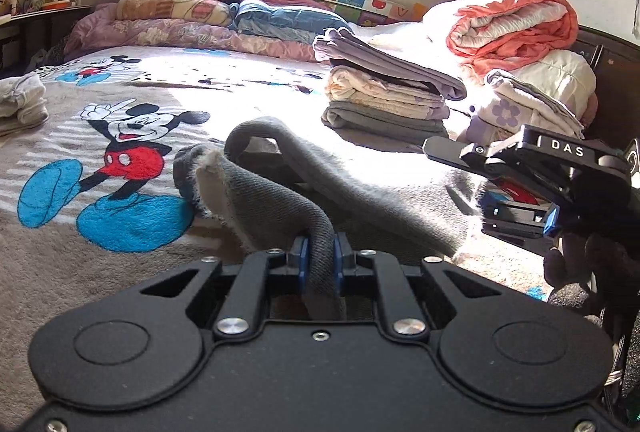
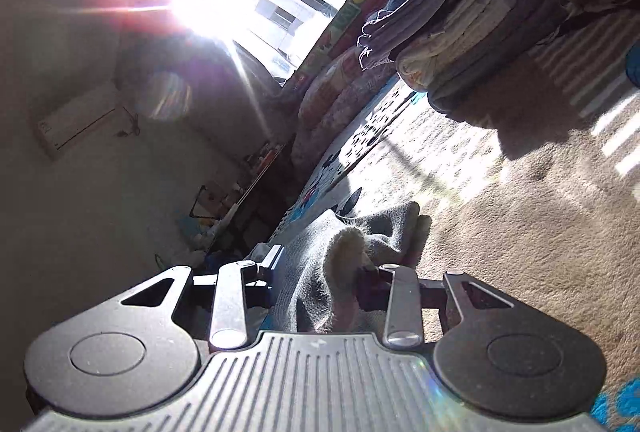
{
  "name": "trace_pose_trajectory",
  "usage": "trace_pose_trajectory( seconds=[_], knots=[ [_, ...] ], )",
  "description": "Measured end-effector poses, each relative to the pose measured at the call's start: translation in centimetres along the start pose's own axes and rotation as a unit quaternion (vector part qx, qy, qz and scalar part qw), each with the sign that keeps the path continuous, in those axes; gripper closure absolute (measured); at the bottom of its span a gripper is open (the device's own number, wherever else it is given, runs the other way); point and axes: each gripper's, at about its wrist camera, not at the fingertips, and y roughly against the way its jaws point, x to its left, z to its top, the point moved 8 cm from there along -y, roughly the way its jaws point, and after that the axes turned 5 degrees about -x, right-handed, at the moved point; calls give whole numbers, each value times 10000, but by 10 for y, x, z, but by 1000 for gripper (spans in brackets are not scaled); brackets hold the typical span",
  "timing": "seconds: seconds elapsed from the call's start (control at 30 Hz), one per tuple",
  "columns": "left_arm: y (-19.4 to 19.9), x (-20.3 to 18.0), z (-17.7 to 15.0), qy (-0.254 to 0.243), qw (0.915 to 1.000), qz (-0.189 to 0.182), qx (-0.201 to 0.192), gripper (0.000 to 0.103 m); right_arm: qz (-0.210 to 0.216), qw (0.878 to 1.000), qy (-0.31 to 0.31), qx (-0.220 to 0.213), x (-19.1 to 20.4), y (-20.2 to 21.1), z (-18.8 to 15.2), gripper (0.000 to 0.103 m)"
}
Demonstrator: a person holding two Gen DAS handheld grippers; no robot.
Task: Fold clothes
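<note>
Right, biggest thing first: the wide bed under a beige plush blanket with a cartoon mouse print [image 1: 120, 151] fills the left wrist view, sunlight washing across it. At the far right sits a rolled coral-and-white quilt [image 1: 516, 27], and just in front of it a neat stack of folded clothes, grey, cream and lilac [image 1: 384, 95]. Nearer, the dark grey denim garment with a frayed pale hem [image 1: 280, 183] lies bunched on the blanket, one band arching up. The left gripper [image 1: 320, 264] has its blue pads clamped tight on a fold of that denim. The right gripper [image 2: 320, 284], tilted sideways, pinches the fuzzy frayed edge between its jaws.
</note>
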Motion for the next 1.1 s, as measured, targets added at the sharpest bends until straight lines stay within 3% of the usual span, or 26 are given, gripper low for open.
trace_pose_trajectory(
  seconds=[0.27,0.37,0.5,0.6,0.87,0.93,1.1],
  knots=[
    [-8,-72,-5,-707,9961,-519,57,93,14,9985,-461,-293,-21,25,33,65],
    [-11,-102,-9,-939,9930,-721,68,93,8,9968,-649,-474,-36,44,53,58],
    [-14,-139,-11,-1162,9877,-1039,75,93,-29,9951,-741,-657,-50,74,73,57],
    [-19,-163,-14,-1275,9842,-1220,130,93,-151,9923,-908,-825,-66,92,84,49],
    [-35,-212,-19,-1410,9784,-1497,193,93,-475,9829,-1257,-1255,-103,145,103,42],
    [-40,-222,-23,-1432,9767,-1579,256,100,-556,9808,-1309,-1337,-110,154,106,40],
    [-43,-240,-34,-1421,9755,-1617,456,100,-814,9743,-1465,-1508,-130,171,107,34]
  ],
)
